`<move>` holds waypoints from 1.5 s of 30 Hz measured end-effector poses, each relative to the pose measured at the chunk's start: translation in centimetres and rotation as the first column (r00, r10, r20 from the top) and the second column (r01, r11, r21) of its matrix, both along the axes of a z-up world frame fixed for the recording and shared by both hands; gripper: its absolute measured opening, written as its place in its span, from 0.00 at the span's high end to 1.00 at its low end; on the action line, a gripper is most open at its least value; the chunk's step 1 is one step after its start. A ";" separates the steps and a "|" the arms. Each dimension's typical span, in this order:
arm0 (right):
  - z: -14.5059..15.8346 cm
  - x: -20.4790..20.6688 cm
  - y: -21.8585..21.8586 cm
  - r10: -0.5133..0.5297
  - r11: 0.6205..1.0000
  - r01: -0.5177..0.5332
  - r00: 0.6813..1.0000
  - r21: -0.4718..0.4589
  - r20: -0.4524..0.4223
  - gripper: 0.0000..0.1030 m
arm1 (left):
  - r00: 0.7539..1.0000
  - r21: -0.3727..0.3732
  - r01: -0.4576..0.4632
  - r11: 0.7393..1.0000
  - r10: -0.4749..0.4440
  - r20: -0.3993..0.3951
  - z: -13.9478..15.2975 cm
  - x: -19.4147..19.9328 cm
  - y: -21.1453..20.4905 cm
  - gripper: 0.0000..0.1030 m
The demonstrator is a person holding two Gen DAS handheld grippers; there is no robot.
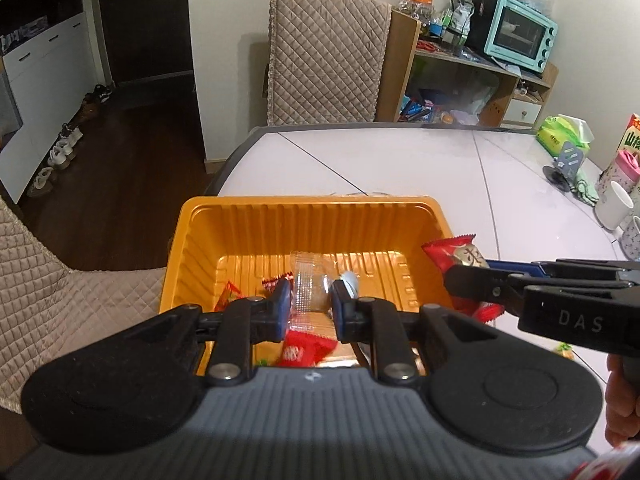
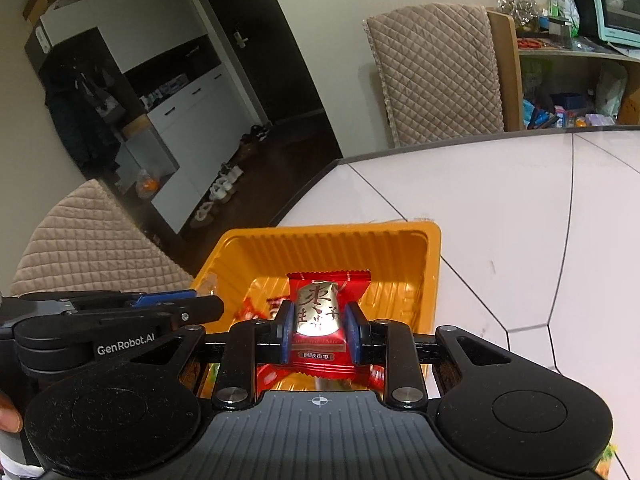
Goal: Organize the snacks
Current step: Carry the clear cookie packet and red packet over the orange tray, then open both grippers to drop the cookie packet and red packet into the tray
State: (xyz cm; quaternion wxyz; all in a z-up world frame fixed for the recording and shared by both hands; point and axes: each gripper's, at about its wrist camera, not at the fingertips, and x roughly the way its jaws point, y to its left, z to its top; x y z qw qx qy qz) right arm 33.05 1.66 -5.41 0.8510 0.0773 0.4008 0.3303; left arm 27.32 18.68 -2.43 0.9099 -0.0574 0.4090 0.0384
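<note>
**Both grippers loaded over the snack tray**

The orange tray [image 1: 308,220] sits at the near-left corner of the white desk [image 1: 400,160], its ribbed walls upright. Several red-wrapped snacks [image 1: 304,348] lie loose on its floor.

Left gripper [image 1: 310,300]: clenched on a clear-wrapped snack [image 1: 308,284] with a brownish piece inside. The packet stands between the blue pads, held above the tray interior.

Right gripper [image 2: 318,328]: clenched on a red and gold snack packet [image 2: 320,312], printed face toward the camera, top edge pointing up. From the left wrist view this packet [image 1: 456,256] sits over the tray's right rim, partly outside it.

The two grippers are near each other, the right one entering from the tray's right side.

Surroundings: quilted chair [image 1: 328,60] behind the desk, a mint oven [image 1: 520,36] on a wooden shelf [image 1: 404,64], cups [image 1: 614,204] at the desk's far right edge. A hand [image 1: 622,400] is partly visible on the right gripper's handle.
</note>
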 end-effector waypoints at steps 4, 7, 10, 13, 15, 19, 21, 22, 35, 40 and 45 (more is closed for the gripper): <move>-0.7 1.6 0.9 -0.009 1.000 0.009 1.000 -0.013 -0.005 0.74 | 1.000 -0.001 0.009 1.000 -0.009 -0.018 -0.8 1.9 0.6 0.81; -1.2 2.8 1.5 -0.015 1.000 0.015 1.000 -0.023 -0.011 0.74 | 0.999 -0.002 0.017 1.000 -0.017 -0.029 -1.4 3.1 0.9 0.81; -1.8 3.6 1.8 -0.022 0.999 0.022 1.000 -0.037 -0.018 0.73 | 0.999 -0.006 0.025 1.000 -0.025 -0.037 -1.9 4.0 1.0 0.81; -2.3 4.2 2.0 -0.028 0.999 0.027 0.999 -0.043 -0.020 0.73 | 0.998 -0.013 0.033 0.999 -0.033 -0.045 -2.4 4.7 1.0 0.81; -2.6 4.6 2.1 -0.032 0.999 0.031 0.999 -0.043 -0.022 0.73 | 0.998 -0.015 0.037 0.999 -0.038 -0.049 -2.6 5.1 1.1 0.81; -3.2 5.2 2.3 -0.044 0.998 0.043 0.999 -0.035 -0.020 0.73 | 0.998 -0.019 0.041 0.999 -0.042 -0.056 -3.0 5.6 1.2 0.81; -3.5 5.5 2.3 -0.049 0.999 0.049 0.998 -0.018 -0.030 0.69 | 0.997 -0.020 0.042 0.999 -0.043 -0.059 -3.2 5.8 1.2 0.81; -3.6 5.7 2.3 -0.057 0.998 0.057 0.998 -0.015 -0.032 0.60 | 0.997 -0.021 0.043 0.999 -0.045 -0.061 -3.3 5.9 1.2 0.81; -3.7 5.5 1.8 -0.032 0.998 0.031 0.999 -0.058 -0.016 0.50 | 0.996 -0.021 0.046 0.999 -0.048 -0.078 -4.0 6.5 1.3 0.81; -4.0 5.5 1.8 -0.031 0.997 0.030 0.999 -0.071 -0.023 0.50 | 0.995 -0.017 0.055 0.998 -0.056 -0.079 -4.0 6.8 1.1 0.81; -4.0 5.7 1.6 -0.037 0.997 0.035 0.999 -0.068 -0.024 0.50 | 0.995 -0.009 0.060 0.998 -0.061 -0.075 -3.8 7.1 0.8 0.81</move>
